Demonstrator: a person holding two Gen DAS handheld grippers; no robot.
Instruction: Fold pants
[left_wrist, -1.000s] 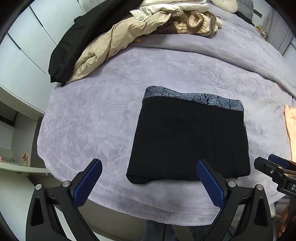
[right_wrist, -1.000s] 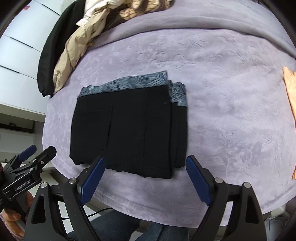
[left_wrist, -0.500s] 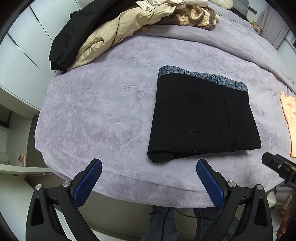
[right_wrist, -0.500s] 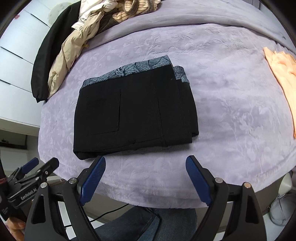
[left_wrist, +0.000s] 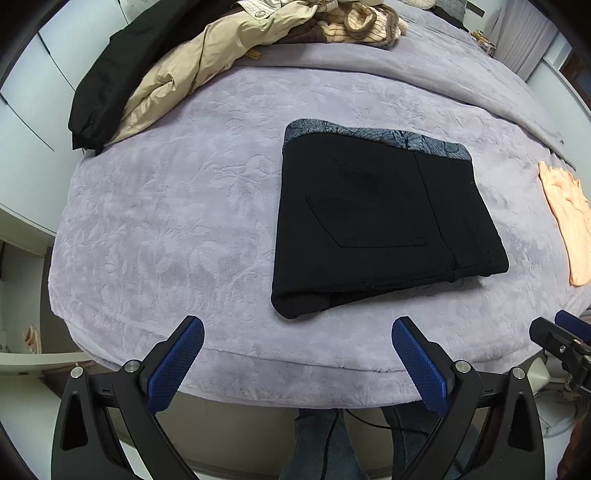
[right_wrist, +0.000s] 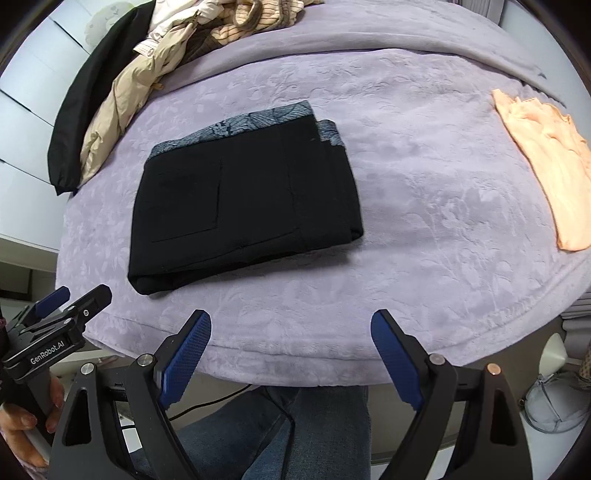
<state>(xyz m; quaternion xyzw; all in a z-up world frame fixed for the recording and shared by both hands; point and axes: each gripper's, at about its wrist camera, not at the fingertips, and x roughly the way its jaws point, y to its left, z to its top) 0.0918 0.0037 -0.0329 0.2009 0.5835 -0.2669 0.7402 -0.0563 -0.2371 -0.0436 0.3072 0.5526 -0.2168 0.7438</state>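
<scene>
1. The black pants (left_wrist: 380, 218) lie folded into a compact rectangle on the lavender bed (left_wrist: 166, 206), near its front edge, the patterned grey waistband (left_wrist: 373, 133) facing the far side.
2. The left gripper (left_wrist: 297, 354) hangs off the bed's front edge, fingers (left_wrist: 177, 360) spread wide, holding nothing.
3. The right gripper (right_wrist: 290, 350) hangs likewise off the front edge, fingers (right_wrist: 393, 360) spread, empty.
4. A peach garment (right_wrist: 546, 166) lies near the right edge; a heap of coats (left_wrist: 177, 70) sits at the far left corner.
</scene>
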